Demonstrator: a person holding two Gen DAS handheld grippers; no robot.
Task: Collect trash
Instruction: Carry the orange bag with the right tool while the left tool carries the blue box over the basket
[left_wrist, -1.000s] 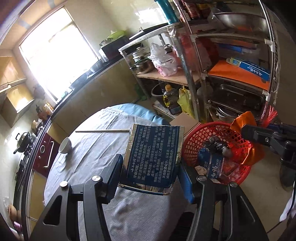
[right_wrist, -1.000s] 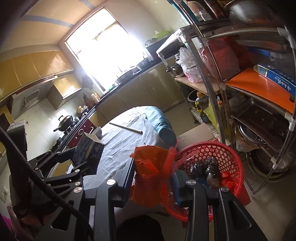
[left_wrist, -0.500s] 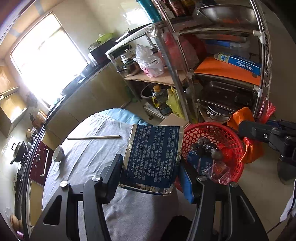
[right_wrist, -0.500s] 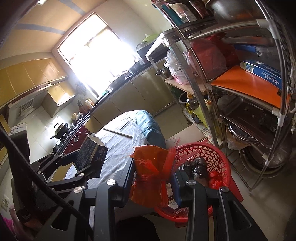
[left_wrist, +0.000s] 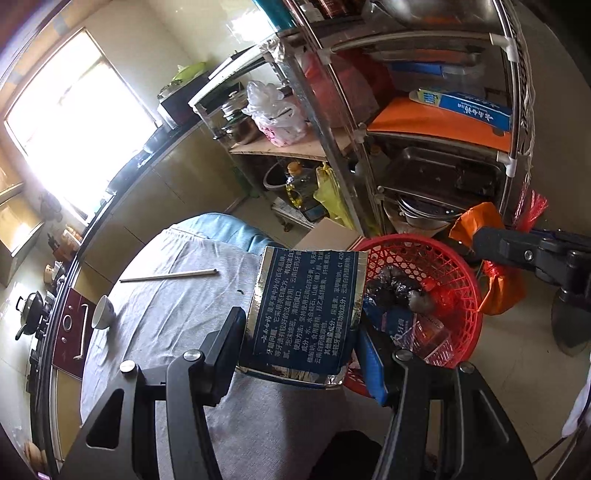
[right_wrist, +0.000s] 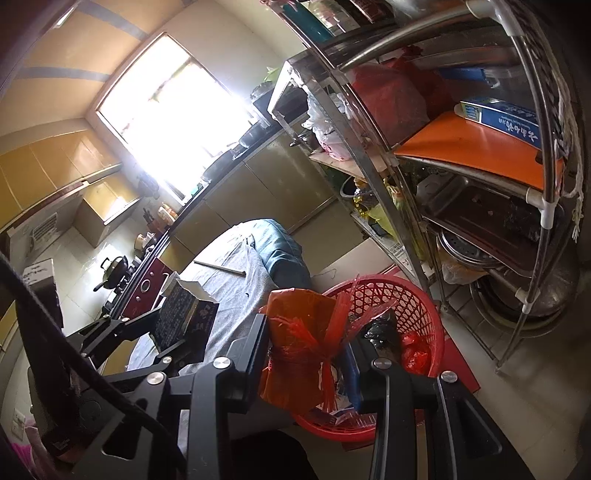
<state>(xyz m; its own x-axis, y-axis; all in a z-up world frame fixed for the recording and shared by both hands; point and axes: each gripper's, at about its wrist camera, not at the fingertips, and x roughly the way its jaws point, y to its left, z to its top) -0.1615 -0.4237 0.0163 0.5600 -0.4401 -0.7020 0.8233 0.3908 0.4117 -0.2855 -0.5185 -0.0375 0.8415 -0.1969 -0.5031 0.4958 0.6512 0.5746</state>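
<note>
My left tongs (left_wrist: 299, 328) are clenched on a dark blue carton (left_wrist: 306, 310), gripping it across its two narrow sides, with the printed face toward the camera. It is held above the near right edge of the worktop (left_wrist: 166, 295), just left of the red basket (left_wrist: 469, 280). My right tongs (right_wrist: 306, 354) grasp an orange bag (right_wrist: 295, 350) bound with red plastic strips, held over the near rim of the basket (right_wrist: 424, 310).

Handling, as I judge it:
- Carton: thin card, probably empty, therefore light. Its walls will buckle under hard squeeze. Side-to-side hold near its middle is correct; moderate pressure suffices.
- Bag: soft, crumpled film, light and slippery. Grip the bunched, tied part, not the loose skin.
- Basket: stiff open lattice, already holding dark wrappers and a blue packet (left_wrist: 400, 325). Small scraps could pass through the mesh.

Writing:
- Carton face carries dense white Chinese text in columns; it appears to be ingredients and directions, possibly for toothpaste. I cannot read it reliably.
- A blue box (left_wrist: 465, 107) on the orange shelf of the steel rack (left_wrist: 332, 147) bears Chinese characters, too small to confirm.

A thin stick (left_wrist: 168, 276) and a small bowl (left_wrist: 102, 313) lie on the far side of the worktop.
</note>
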